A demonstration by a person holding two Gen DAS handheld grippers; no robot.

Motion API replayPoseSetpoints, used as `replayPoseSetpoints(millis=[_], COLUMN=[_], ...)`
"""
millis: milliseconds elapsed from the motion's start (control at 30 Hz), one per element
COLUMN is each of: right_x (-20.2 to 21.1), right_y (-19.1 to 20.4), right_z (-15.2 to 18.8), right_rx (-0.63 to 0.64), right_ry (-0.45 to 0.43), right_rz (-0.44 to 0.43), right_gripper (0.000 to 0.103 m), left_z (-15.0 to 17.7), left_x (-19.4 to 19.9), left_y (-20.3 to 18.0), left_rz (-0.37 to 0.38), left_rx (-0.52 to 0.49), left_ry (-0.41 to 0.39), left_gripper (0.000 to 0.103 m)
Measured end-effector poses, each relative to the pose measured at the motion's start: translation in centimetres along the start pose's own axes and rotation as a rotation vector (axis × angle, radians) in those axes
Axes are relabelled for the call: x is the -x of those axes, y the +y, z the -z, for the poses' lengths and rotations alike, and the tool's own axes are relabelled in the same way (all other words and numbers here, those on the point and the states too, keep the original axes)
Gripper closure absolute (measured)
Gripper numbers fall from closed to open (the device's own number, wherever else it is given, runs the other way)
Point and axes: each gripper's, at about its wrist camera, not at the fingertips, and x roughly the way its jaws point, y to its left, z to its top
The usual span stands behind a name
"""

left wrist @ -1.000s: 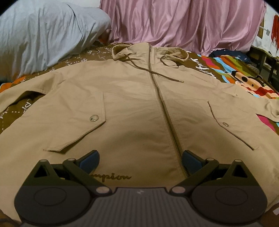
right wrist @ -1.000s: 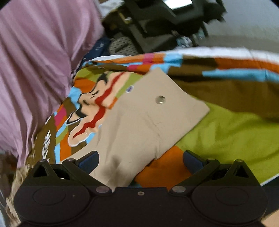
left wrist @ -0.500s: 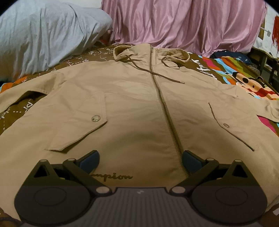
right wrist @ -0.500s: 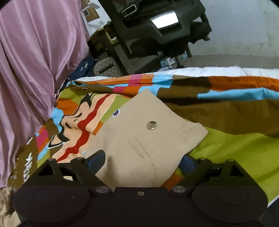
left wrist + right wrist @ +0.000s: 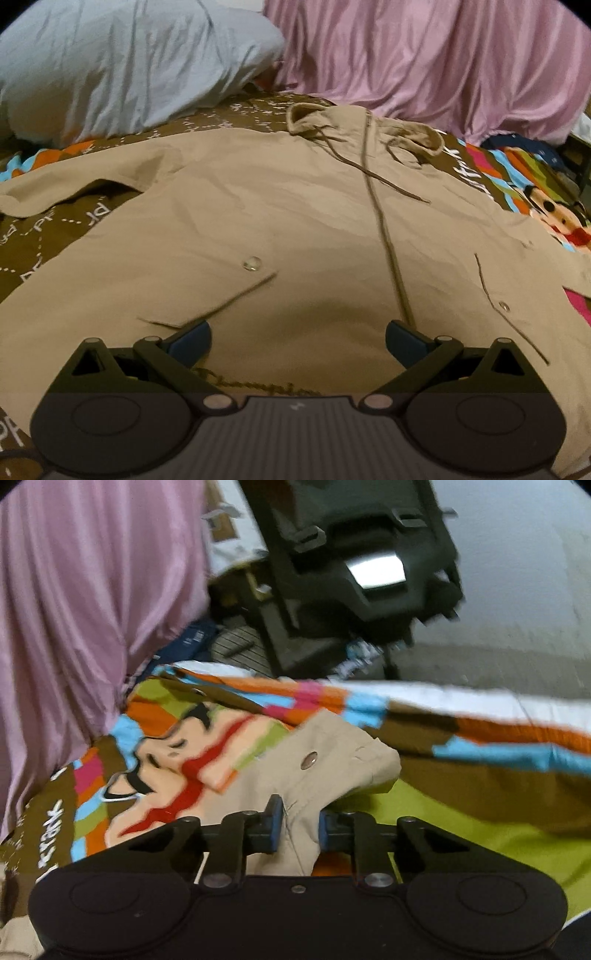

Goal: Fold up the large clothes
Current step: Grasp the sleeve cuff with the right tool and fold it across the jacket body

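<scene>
A tan zip-up jacket (image 5: pixel 295 221) lies spread front-up on the bed, hood at the far end. My left gripper (image 5: pixel 297 336) hovers open over its hem, beside the zipper, with nothing pinched between its blue pads. In the right wrist view the jacket's sleeve cuff (image 5: pixel 332 768), with a metal snap, is bunched up between the pads of my right gripper (image 5: pixel 301 825). Those jaws are closing, and the tan cloth fills the narrow gap between them.
A cartoon-patterned bedspread (image 5: pixel 480 830) covers the bed. A pink curtain (image 5: pixel 424 62) hangs along the far side, and a grey pillow (image 5: pixel 110 66) lies at the far left. A black chair (image 5: pixel 351 561) and clutter stand beyond the bed's edge.
The right jaws went from wide open to nearly together on the sleeve cuff, and the cuff has crumpled and lifted. The left gripper stayed open and shifted slightly over the jacket.
</scene>
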Motion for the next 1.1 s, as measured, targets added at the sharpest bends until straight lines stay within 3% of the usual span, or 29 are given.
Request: replayPoseSetpoints(millis=[367,567,700,833,967,1100], right_x=[8.8,16.2,21.0,24.2,25.7,25.4], right_y=[10.2,18.3,23.8,28.8,32.4,33.3], right_z=[-3.3,-1.8,1.5,6.7,13.3,20.4], right_rx=[0.332,0.552,0.688,0.781,0.91,1.067], right_ry=[-0.18,-0.278,-0.305,-0.238,-0.15,-0.061], right_rz=[-0.217,-0.438,-0.62,-0.792,-0.88,-0.903], right_gripper=[0.092,0.095,0.095,0.095,0.096,0.095], left_z=[-2.5,-3.5,-4.3,-5.3,-6.1,-6.5], left_x=[1.0,1.0,1.4,1.8,1.6,1.0], left_y=[1.8,3.9,5.5,7.4,9.1,10.3], left_rz=[-0.081,-0.078,-0.084,-0.111,-0.151,-0.17], left_rx=[0.003,0.071,0.119,0.162,0.187,0.206], left_ry=[-0.047,-0.005,-0.016,-0.041,-0.057,-0.049], left_gripper=[0.0,0.0,0.0,0.0,0.0,0.0])
